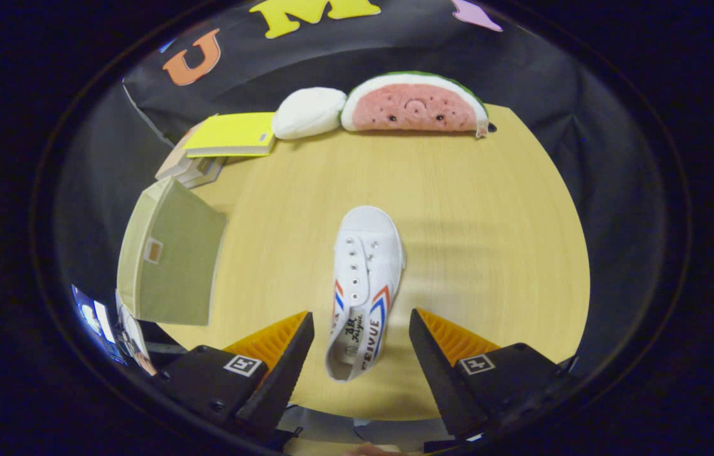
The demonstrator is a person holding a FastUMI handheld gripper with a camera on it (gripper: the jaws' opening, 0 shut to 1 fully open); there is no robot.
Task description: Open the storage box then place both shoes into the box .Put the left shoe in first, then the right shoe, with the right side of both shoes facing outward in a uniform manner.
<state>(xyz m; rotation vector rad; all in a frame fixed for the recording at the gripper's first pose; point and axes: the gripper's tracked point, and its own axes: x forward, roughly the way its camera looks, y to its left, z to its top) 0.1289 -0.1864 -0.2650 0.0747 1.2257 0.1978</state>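
Where the gripper (pixel 361 329) looks down on the round wooden counter (pixel 490 253), its jaws stand wide apart, released, gripping nothing.

Item 1: white canvas shoe (pixel 364 288), lying on the counter, toe pointing away from the jaws. Its heel end sits in the gap between the two fingers, clear of both; neither finger touches it. Red and blue stripes show on its sides near the heel opening.

Item 2: pale green storage box (pixel 170 263), at the counter's edge, to the left of the shoe and well apart from it. A small tab shows on its facing panel; whether it is open cannot be told.

Item 3: yellow book (pixel 230 134), atop a small stack beyond the box.

Item 4: white cushion (pixel 308 112), just beside the book.

Item 5: watermelon-slice plush (pixel 414 104), touching the cushion, at the counter's far edge.
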